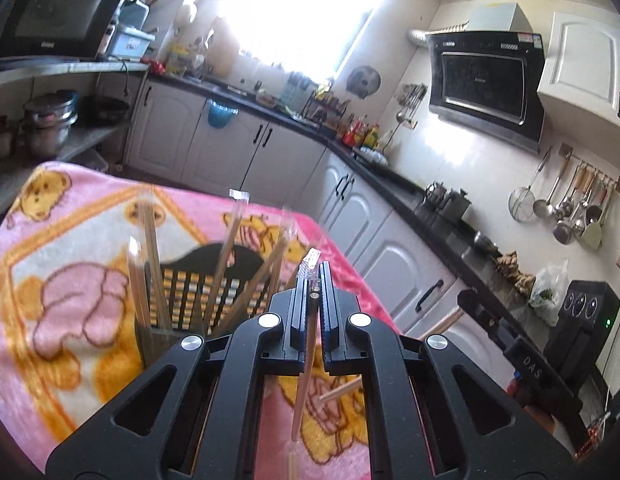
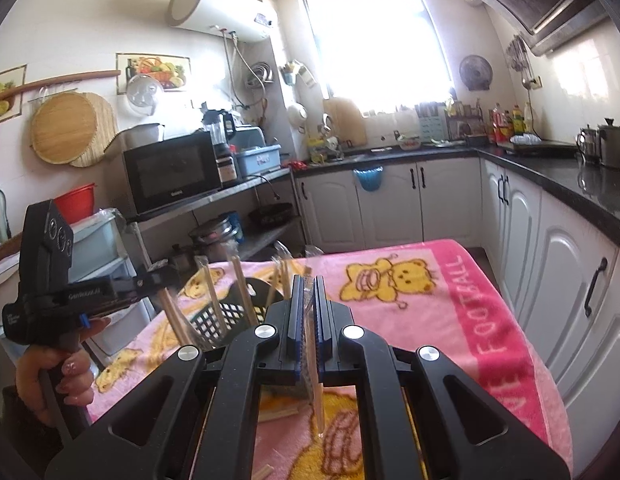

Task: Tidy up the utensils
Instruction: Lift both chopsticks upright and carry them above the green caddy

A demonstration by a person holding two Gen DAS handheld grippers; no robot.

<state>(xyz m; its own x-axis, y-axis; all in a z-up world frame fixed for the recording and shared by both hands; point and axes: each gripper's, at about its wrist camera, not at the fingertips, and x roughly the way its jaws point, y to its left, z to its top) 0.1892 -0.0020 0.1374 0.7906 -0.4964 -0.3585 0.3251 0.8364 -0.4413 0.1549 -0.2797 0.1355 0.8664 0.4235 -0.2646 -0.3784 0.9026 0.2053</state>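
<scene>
Left wrist, chopstick tip cropped, blurred

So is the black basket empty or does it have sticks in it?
Not empty. Several wrapped chopsticks stand leaning inside the black basket on the pink blanket.

Blown-out window backlight, glare on tiles, fisheye-curved dark corners

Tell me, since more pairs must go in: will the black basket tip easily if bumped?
Probably. The basket looks like light slatted plastic. The wrapped chopsticks in it lean outward above its rim, giving a bump leverage. The soft blanket underneath may let it rock.
</scene>
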